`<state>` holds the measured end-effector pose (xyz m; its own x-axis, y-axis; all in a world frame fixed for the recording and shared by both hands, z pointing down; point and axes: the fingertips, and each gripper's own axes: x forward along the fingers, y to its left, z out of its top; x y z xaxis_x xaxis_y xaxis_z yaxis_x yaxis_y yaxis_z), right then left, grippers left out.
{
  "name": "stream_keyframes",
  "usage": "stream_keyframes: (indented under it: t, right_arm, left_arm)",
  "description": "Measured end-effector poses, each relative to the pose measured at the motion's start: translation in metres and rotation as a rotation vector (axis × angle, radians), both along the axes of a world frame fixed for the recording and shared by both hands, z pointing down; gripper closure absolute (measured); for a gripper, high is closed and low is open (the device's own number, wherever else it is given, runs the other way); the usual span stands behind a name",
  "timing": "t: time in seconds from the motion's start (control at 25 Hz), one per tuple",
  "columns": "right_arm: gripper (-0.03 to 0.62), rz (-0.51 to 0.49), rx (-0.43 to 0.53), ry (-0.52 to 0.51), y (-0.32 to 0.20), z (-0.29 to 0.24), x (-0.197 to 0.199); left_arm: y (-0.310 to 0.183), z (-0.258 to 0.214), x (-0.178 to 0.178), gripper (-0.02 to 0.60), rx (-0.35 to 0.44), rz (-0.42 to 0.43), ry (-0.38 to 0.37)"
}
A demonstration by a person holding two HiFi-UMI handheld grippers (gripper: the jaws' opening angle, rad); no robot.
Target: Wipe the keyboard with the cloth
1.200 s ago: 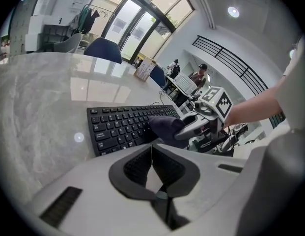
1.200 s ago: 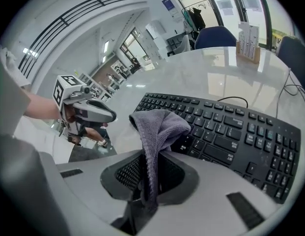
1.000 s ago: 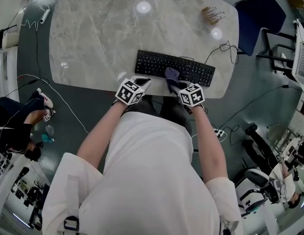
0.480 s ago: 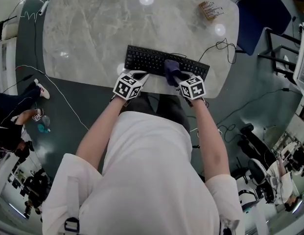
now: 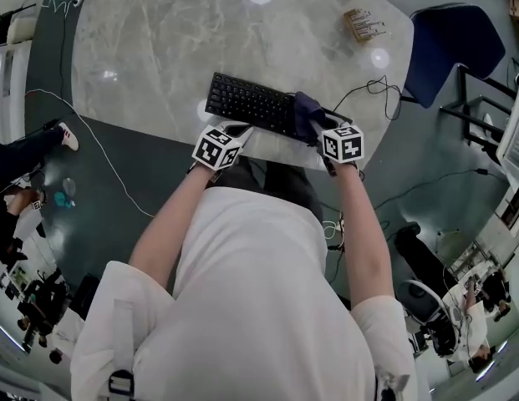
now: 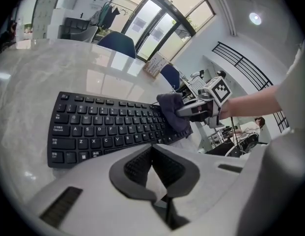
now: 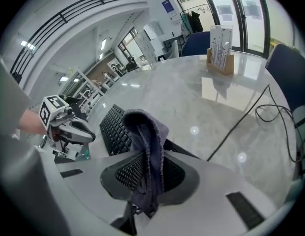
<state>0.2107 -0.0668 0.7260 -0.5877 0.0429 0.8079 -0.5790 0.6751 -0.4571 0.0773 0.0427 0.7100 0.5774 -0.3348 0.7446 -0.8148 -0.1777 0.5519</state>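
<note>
Jaws of R gripper (image 7: 150,154) are clamped on the cloth (image 7: 147,132), which hangs up and over betw. the pads. Jaws of L gripper (image 6: 152,149) are closed together w/ nothing betw. them. Table (image 5: 175,40) is pale marble w/ rounded corners and fills the upper head view. A dark blue chair (image 5: 447,44) stands off its far-right corner. Keyboard (image 5: 246,103) is black and lies angled near the table's near edge, in front of the person. In head view the R gripper (image 5: 313,124) sits at the keyboard's right end, w/ the dark purple-grey cloth (image 5: 305,107) bunched on the keys there. L gripper (image 5: 236,129) is at the near edge, just beside the keyboard's left-mid part; contact w/ it can't be told. L gripper view shows the cloth (image 6: 171,109) resting on the right-end keys (image 6: 103,127), the R gripper (image 6: 191,111) behind it. A small box (image 5: 359,25) stands far right on the table, well apart from the keyboard. A thin black cable (image 5: 376,86) loops off the keyboard's right end.
</note>
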Motion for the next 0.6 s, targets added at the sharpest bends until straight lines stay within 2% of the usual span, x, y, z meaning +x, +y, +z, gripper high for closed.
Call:
stream_keyframes:
  t: [0.32, 0.6]
  right_arm:
    - [0.522, -0.082, 0.043, 0.036, -0.023, -0.002, 0.020]
    - [0.522, -0.075, 0.087, 0.091, -0.052, -0.012, 0.050]
  left_arm:
    - [0.000, 0.001, 0.007, 0.574, -0.017, -0.048, -0.006]
    - [-0.004, -0.005, 0.016, 0.574, -0.010, -0.066, -0.010]
